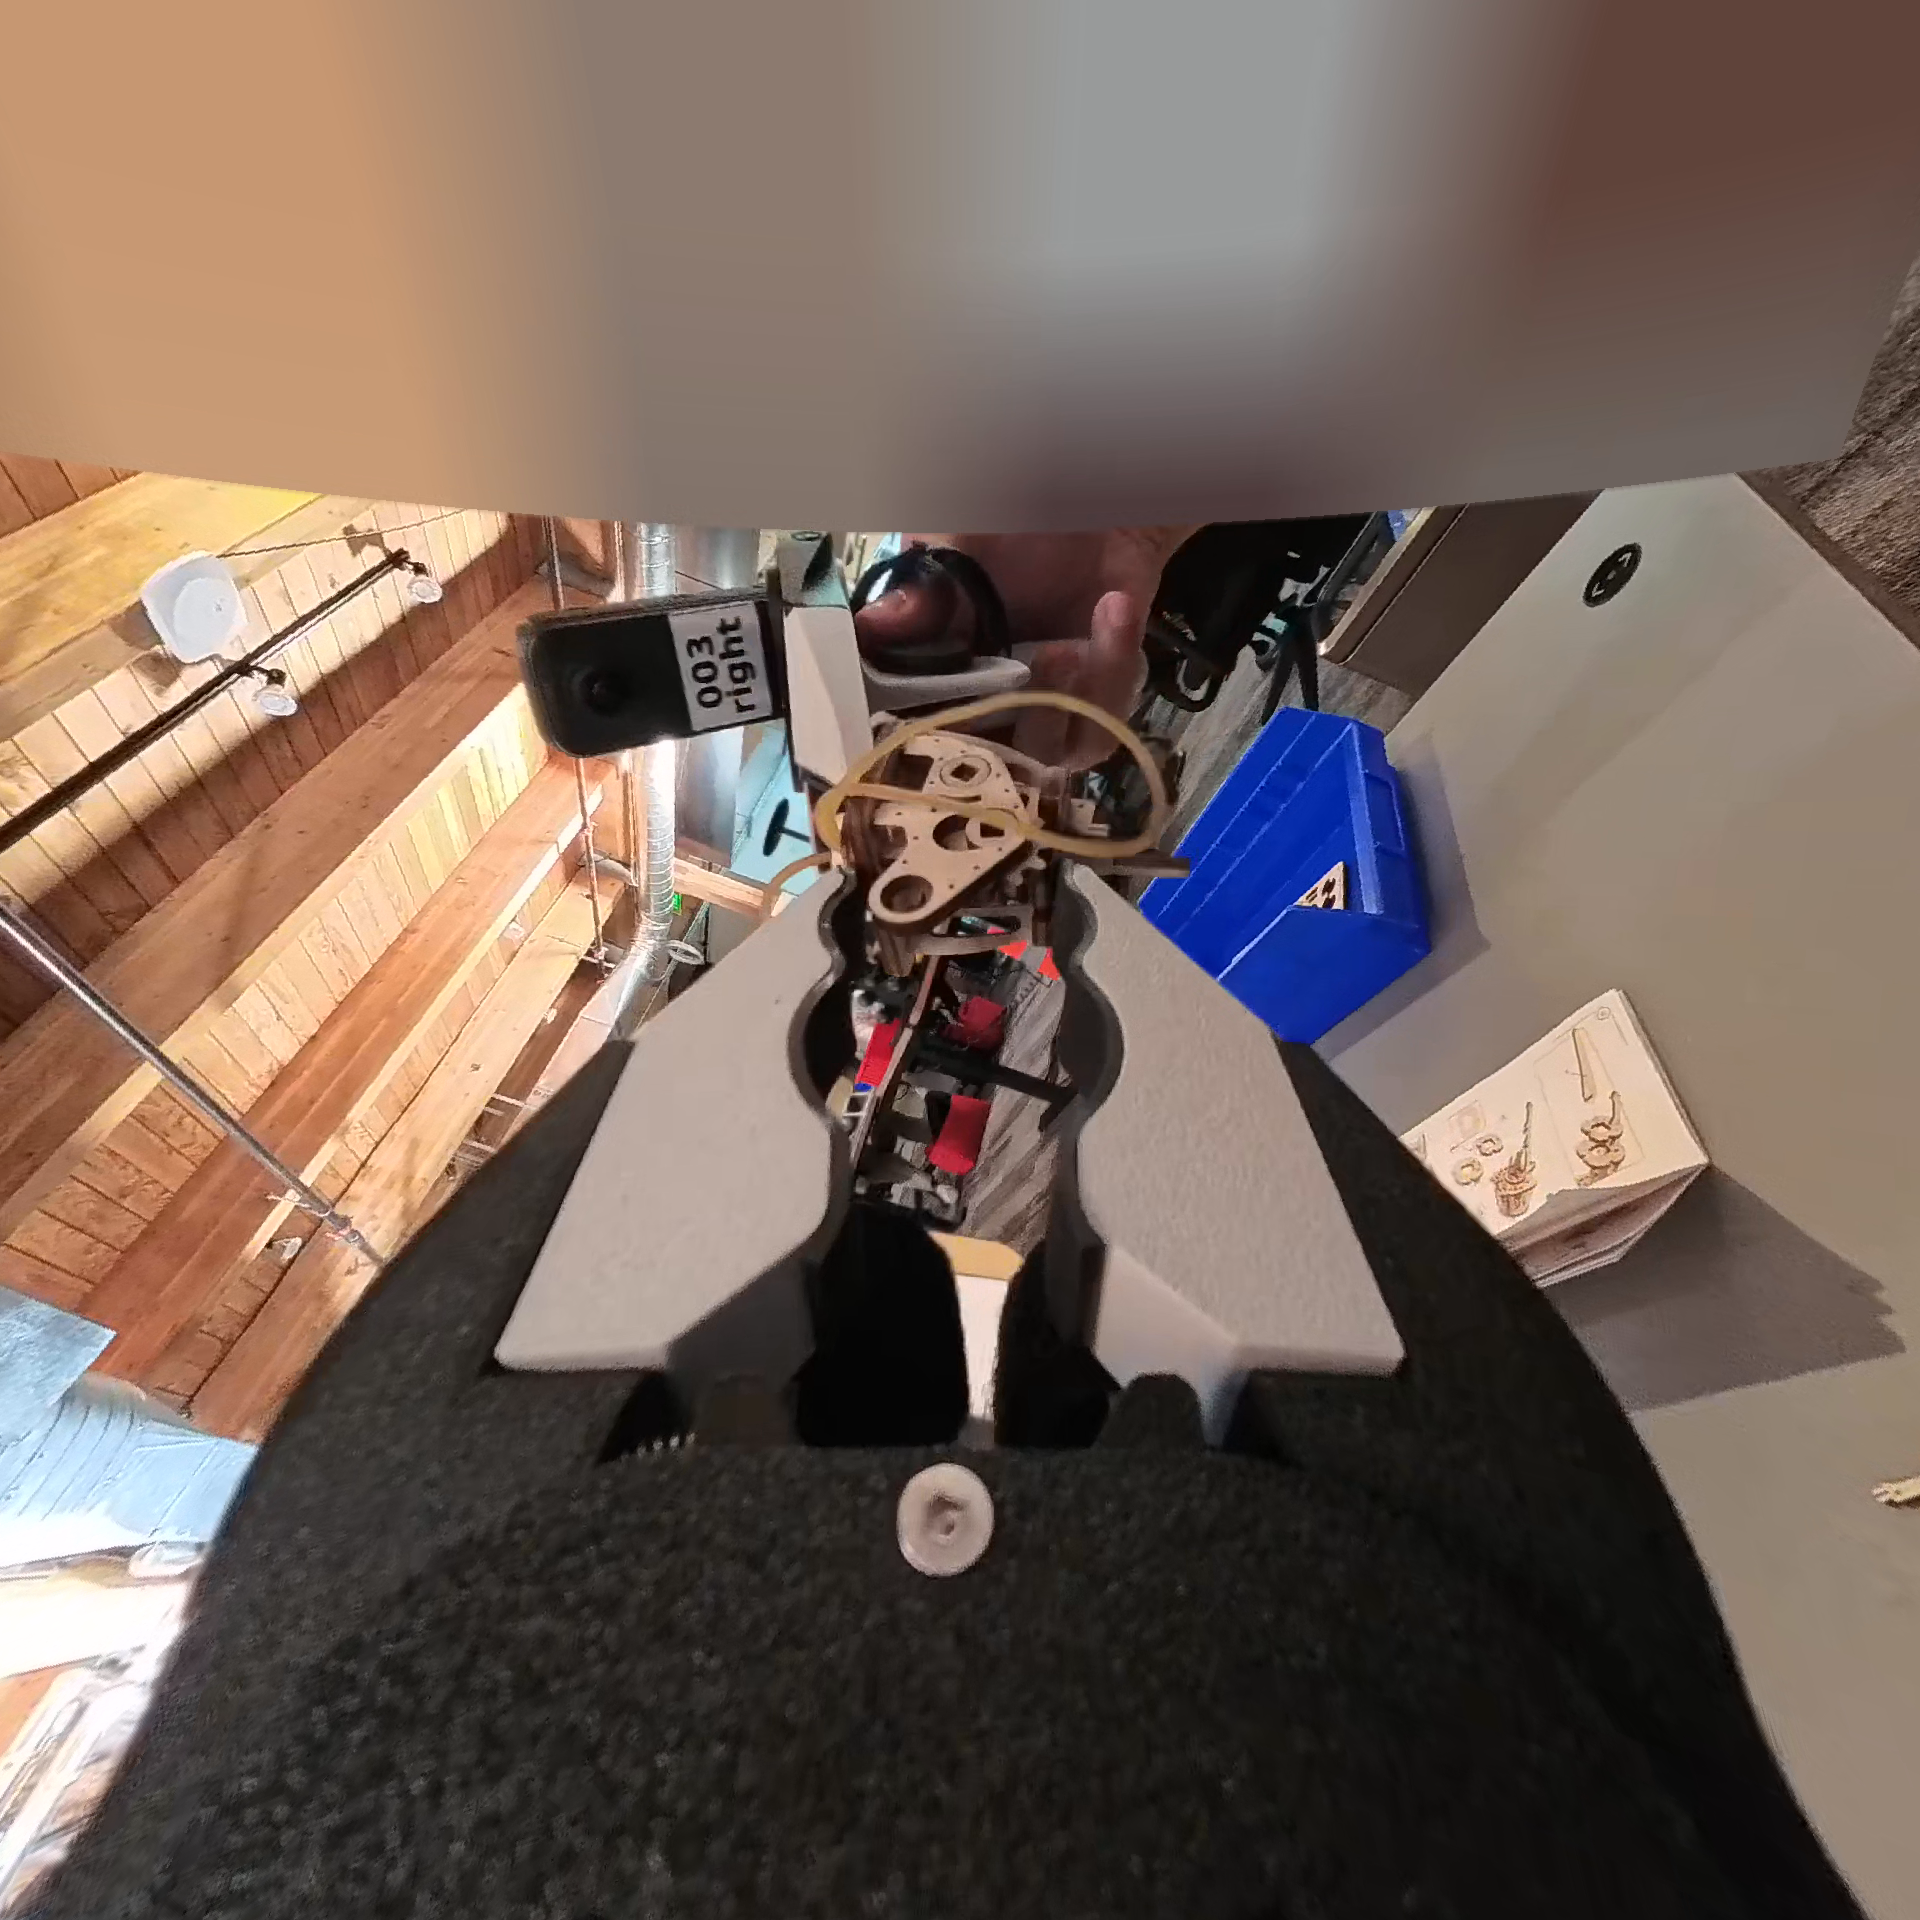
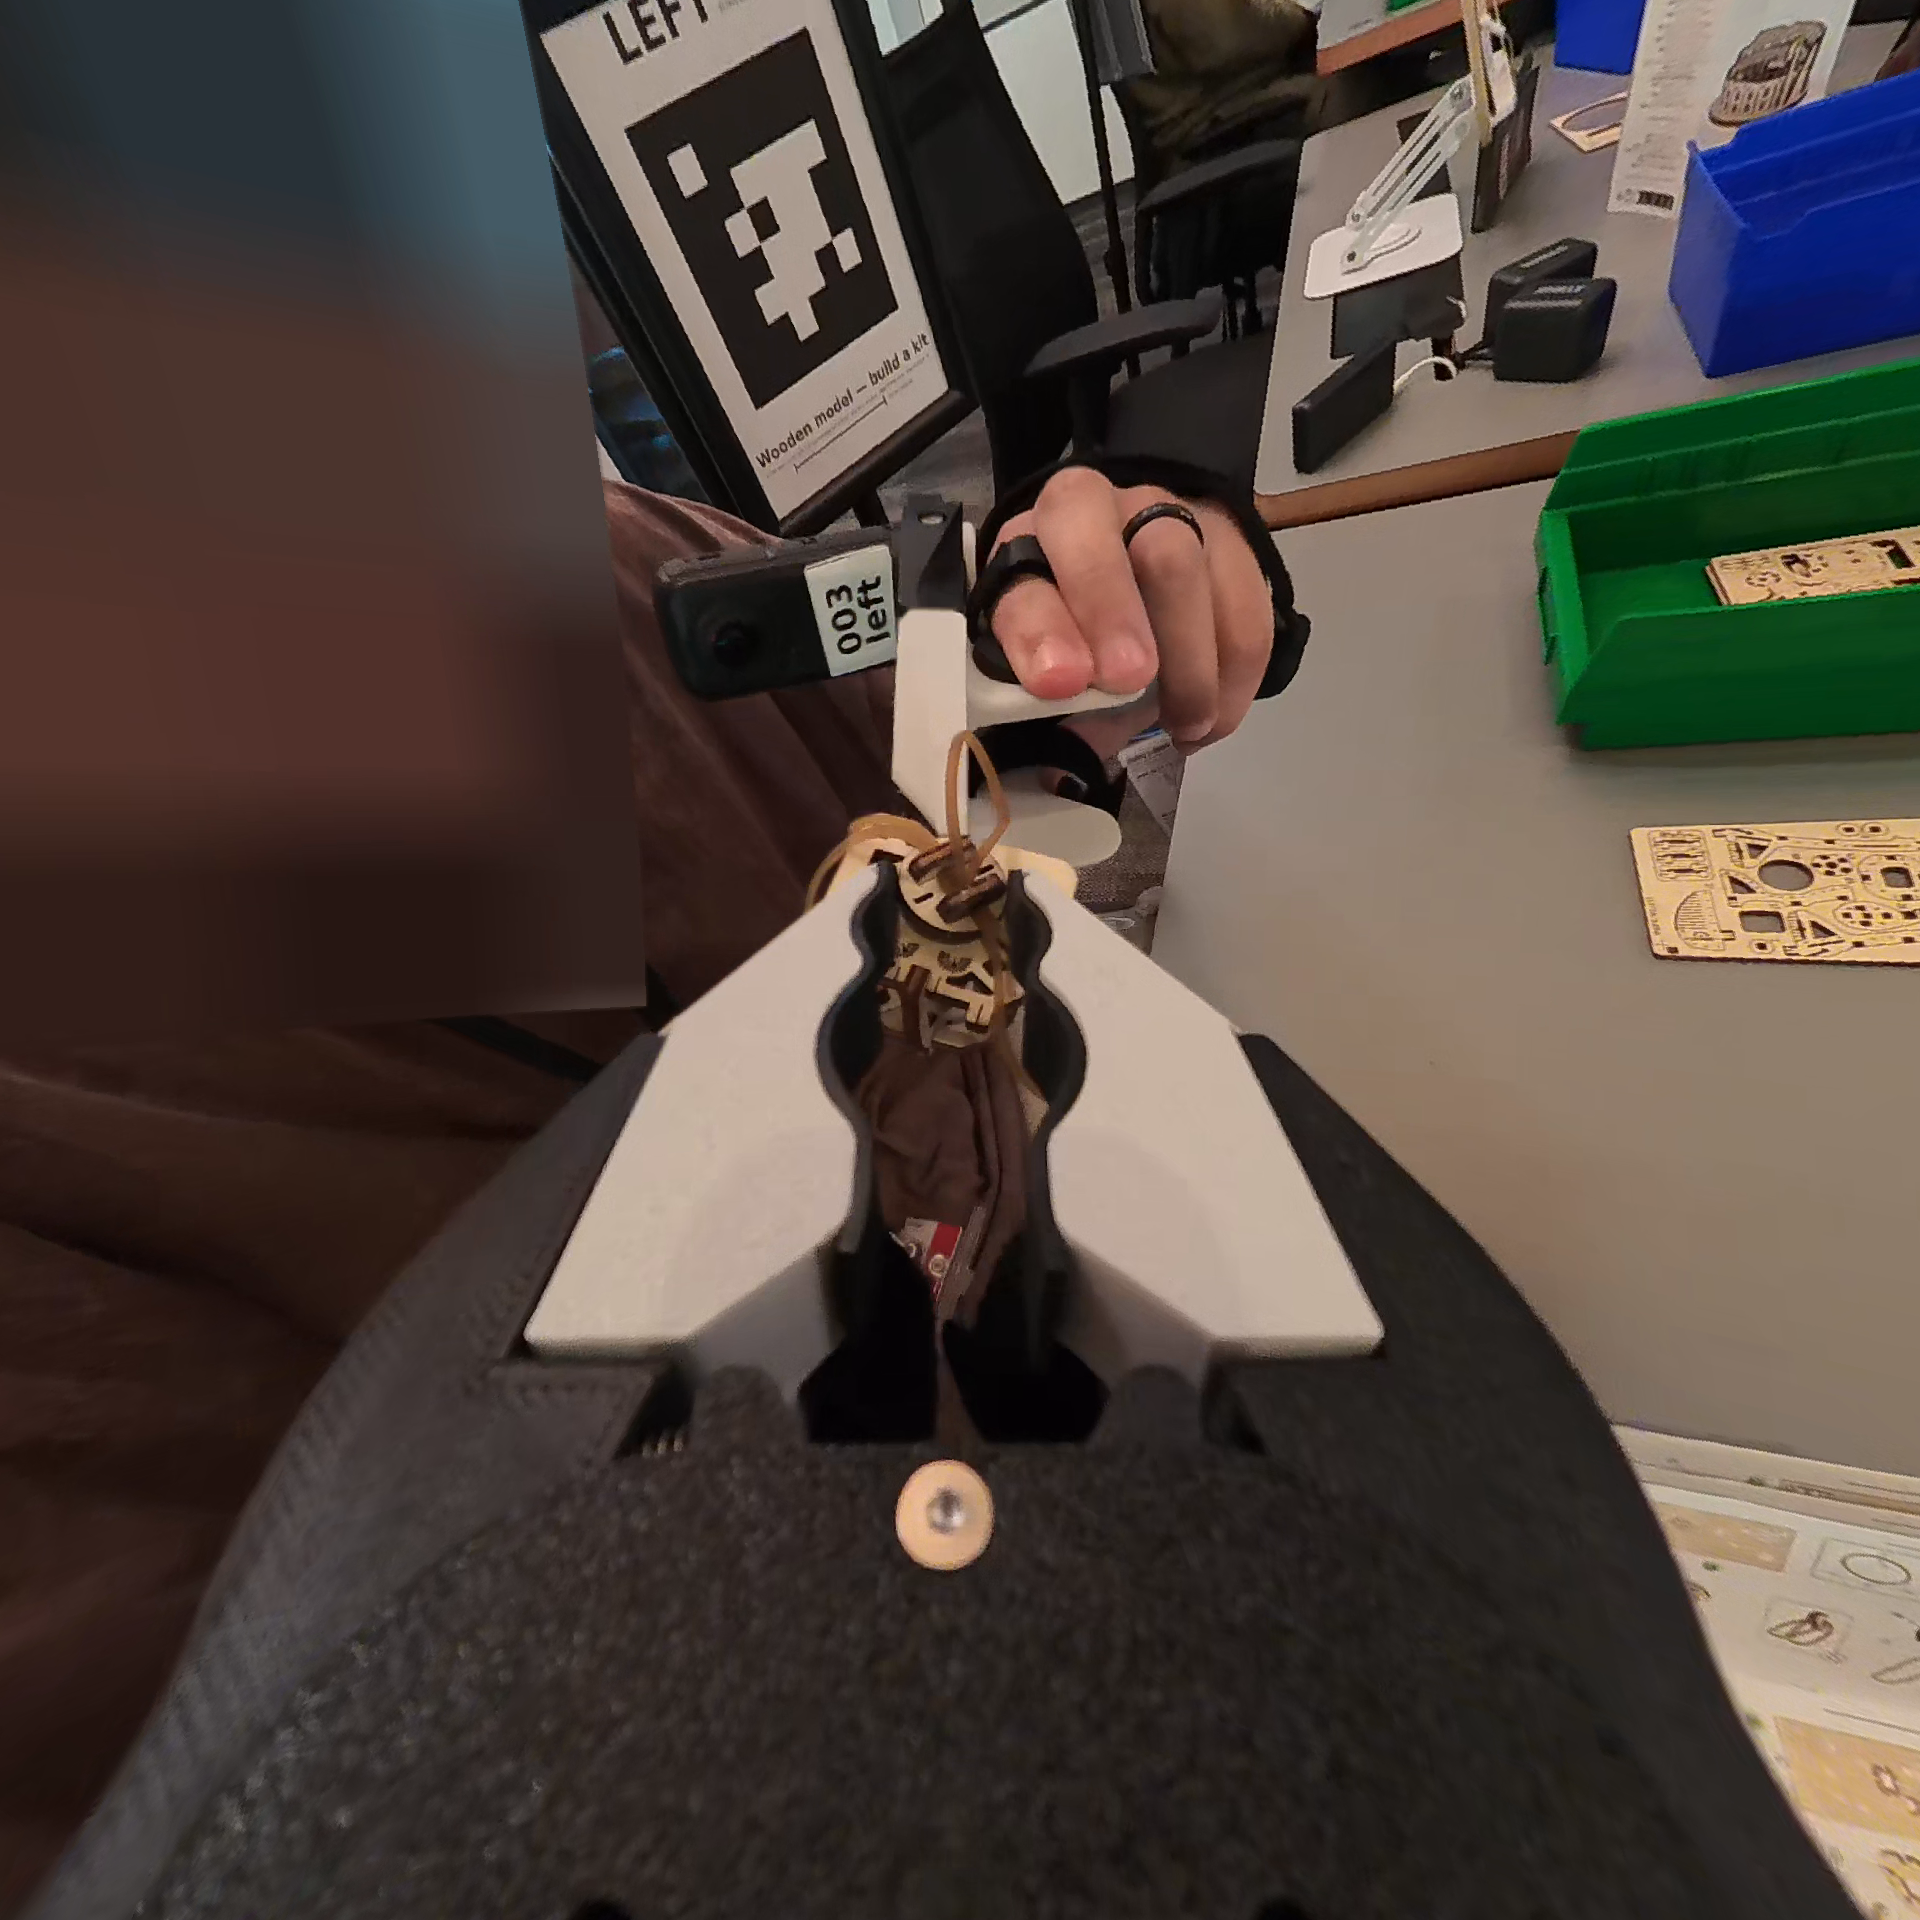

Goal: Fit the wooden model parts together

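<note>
A small wooden model assembly (image 1: 935,821) of pale laser-cut plates is held in the air between both grippers. My left gripper (image 1: 956,891) is shut on its lower part. A yellow rubber band (image 1: 1049,707) loops over the assembly. In the right wrist view, my right gripper (image 2: 948,885) is shut on a round wooden part (image 2: 940,902) of the same assembly, with the rubber band (image 2: 971,790) rising from it. Each gripper faces the other: the right one (image 1: 821,675) shows beyond the model, and so does the left one (image 2: 925,707), held by a hand (image 2: 1122,613).
On the grey table (image 2: 1455,1143) lie a wooden part sheet (image 2: 1787,894), a green bin (image 2: 1662,644) holding another sheet, and a blue bin (image 2: 1808,218). An instruction booklet (image 1: 1558,1132) and a blue bin (image 1: 1299,862) show in the left view. A marker sign (image 2: 769,229) stands behind. Left and right tips are no more than a few centimetres apart.
</note>
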A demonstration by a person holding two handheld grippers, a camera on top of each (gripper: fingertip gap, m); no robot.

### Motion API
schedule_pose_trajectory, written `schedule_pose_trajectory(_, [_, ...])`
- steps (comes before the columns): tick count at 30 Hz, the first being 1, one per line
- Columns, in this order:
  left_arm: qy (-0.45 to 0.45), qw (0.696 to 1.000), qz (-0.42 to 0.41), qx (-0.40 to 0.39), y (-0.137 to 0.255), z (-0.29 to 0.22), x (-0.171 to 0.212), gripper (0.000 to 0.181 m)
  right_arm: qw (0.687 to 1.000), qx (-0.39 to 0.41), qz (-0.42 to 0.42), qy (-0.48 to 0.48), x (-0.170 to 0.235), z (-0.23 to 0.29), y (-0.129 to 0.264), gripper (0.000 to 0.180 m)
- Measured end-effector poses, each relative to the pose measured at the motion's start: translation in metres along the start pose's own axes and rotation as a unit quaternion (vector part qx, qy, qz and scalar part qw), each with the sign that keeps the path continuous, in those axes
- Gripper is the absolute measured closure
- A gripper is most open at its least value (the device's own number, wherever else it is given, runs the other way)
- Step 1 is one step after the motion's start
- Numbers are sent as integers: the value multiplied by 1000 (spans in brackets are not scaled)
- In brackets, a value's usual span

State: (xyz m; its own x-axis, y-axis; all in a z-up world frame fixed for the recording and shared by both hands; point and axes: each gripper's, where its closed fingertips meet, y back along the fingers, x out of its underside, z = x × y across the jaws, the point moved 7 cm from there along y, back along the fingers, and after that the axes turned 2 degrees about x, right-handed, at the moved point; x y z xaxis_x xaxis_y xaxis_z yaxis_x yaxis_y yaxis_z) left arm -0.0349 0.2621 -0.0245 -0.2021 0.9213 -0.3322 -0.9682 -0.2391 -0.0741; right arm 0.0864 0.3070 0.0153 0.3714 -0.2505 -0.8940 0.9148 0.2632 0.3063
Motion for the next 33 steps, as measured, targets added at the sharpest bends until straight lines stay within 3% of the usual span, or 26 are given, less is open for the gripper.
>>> schedule_pose_trajectory(11, [-13,1000,3,-8,3,-3,0,148,999,18,34,12,-5,3,-5,158])
schedule_pose_trajectory(19, [-14,1000,-8,-12,4,-1,-4,148,999,11,22,42,-16,11,-4,137])
schedule_pose_trajectory(23, [-8,1000,-13,-13,8,2,-5,148,988,64,-27,138,-22,20,10,123])
schedule_pose_trajectory(26, [10,1000,-18,-13,12,8,-4,147,961,158,-10,227,-13,33,7,110])
schedule_pose_trajectory(30, [25,1000,-19,-3,17,14,-2,147,871,318,46,370,2,50,-11,97])
schedule_pose_trajectory(33, [27,999,-18,12,17,15,-2,147,829,360,113,414,6,51,-23,95])
